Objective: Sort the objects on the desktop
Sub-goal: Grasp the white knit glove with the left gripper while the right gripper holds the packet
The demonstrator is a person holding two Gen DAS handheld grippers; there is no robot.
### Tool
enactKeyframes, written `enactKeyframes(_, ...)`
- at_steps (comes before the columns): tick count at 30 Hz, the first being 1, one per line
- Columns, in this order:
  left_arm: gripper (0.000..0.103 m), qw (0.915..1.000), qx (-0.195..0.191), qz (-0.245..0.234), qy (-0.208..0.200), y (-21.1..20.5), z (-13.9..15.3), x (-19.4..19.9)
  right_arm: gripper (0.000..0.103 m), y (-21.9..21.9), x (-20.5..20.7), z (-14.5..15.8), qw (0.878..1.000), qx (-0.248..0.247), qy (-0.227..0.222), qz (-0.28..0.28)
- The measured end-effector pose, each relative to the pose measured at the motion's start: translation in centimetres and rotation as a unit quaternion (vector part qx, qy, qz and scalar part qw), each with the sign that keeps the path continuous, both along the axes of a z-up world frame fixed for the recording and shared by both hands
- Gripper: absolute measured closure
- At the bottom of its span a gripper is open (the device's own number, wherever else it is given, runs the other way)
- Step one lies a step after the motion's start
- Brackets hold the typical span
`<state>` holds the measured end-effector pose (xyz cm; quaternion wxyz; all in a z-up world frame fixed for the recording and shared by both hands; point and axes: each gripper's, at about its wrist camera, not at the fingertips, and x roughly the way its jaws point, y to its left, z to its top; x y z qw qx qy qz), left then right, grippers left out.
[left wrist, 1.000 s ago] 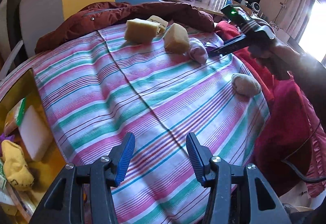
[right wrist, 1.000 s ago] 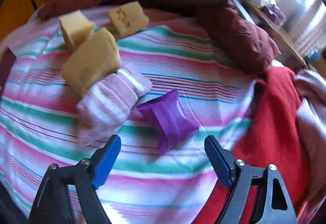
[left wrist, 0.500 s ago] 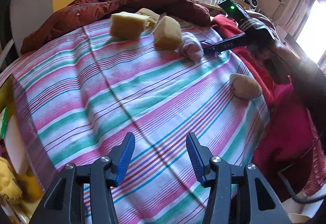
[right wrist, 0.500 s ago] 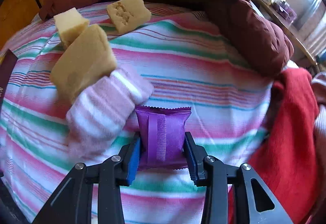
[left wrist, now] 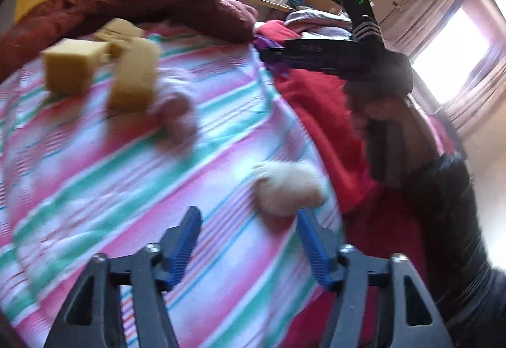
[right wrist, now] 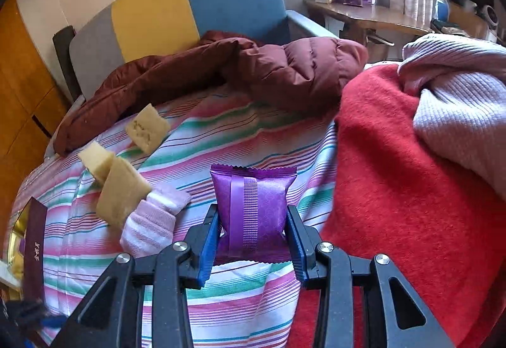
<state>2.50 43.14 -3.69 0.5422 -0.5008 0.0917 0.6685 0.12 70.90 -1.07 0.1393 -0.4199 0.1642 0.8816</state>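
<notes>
The right gripper (right wrist: 253,245) lifts a purple packet (right wrist: 253,209), jaws clamped on its sides, above the striped bedspread (right wrist: 221,145). The left gripper (left wrist: 249,240) hangs with jaws spread near a cream sock ball (left wrist: 287,186). Three sponges (right wrist: 121,193) and a pink sock (right wrist: 151,218) remain unsorted.

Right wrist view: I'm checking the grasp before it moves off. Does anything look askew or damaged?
Nothing stands out. The purple packet sits upright and centred in the right gripper, pinched in at its lower sides but with no tear showing. The sponges and pink sock lie loose on the striped sheet.
</notes>
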Motion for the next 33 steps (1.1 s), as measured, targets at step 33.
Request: enactKeyframes(33, 0.035, 0.9911, -0.056, 0.096, 0.073, -3.3, -1.3, -1.1, 0.063, -1.0, -0.6, -0.5, 0.999, 0.042, -0.013, 0.027)
